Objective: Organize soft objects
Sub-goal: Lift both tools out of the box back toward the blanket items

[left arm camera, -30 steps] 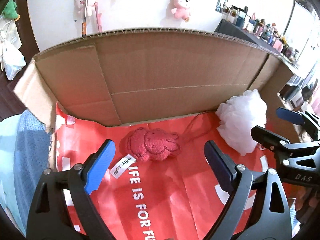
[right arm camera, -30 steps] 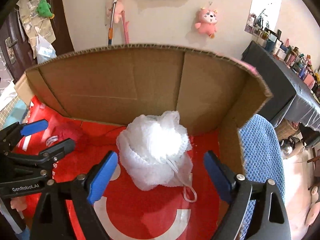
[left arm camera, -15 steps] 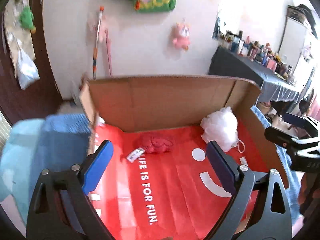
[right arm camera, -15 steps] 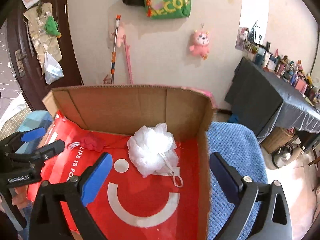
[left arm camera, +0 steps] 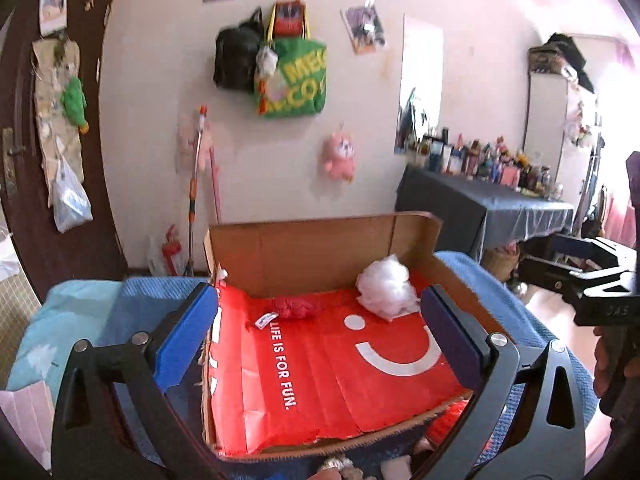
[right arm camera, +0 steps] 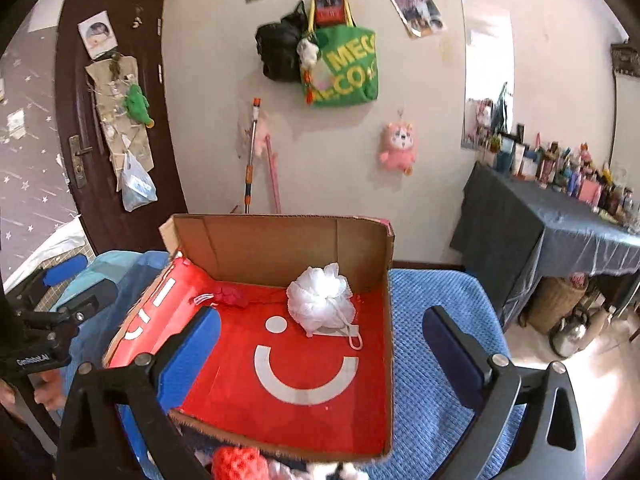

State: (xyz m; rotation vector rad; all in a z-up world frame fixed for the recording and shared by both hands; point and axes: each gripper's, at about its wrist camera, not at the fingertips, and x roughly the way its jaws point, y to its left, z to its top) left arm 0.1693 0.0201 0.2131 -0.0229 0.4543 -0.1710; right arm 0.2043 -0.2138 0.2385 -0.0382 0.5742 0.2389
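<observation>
Soft objects lie inside the cardboard box (left arm camera: pixel 320 248): I see a white mesh bath pouf (right arm camera: pixel 322 302) near the back right corner and a small red plush toy (left arm camera: pixel 294 307) to its left along the back wall, the two well apart. The toy's white tag (left arm camera: pixel 266 320) points toward the near side. Both rest on a red printed sheet (left arm camera: pixel 320 368) lining the box floor, with white lettering and a smile mark on it. The pouf's cord loop (right arm camera: pixel 354 336) trails out toward me.

My left tool (left arm camera: pixel 320 328) has just been opening and now stands wide apart, nothing between its pads, hanging clear of the box's near edge. My right tool (right arm camera: pixel 322 344) has likewise just been opening and is spread wide and empty, above the near part of the box. Each tool shows at the edge of the other's view.

The box sits on a blue textured blanket (right arm camera: pixel 436 320). At the bottom of the right view, just outside the near wall, I make out something orange-red and knitted (right arm camera: pixel 240 464), though it is too cropped and blurred to name. A green tote bag (right arm camera: pixel 348 72) and a pink plush (right arm camera: pixel 396 146) hang on the far wall.
</observation>
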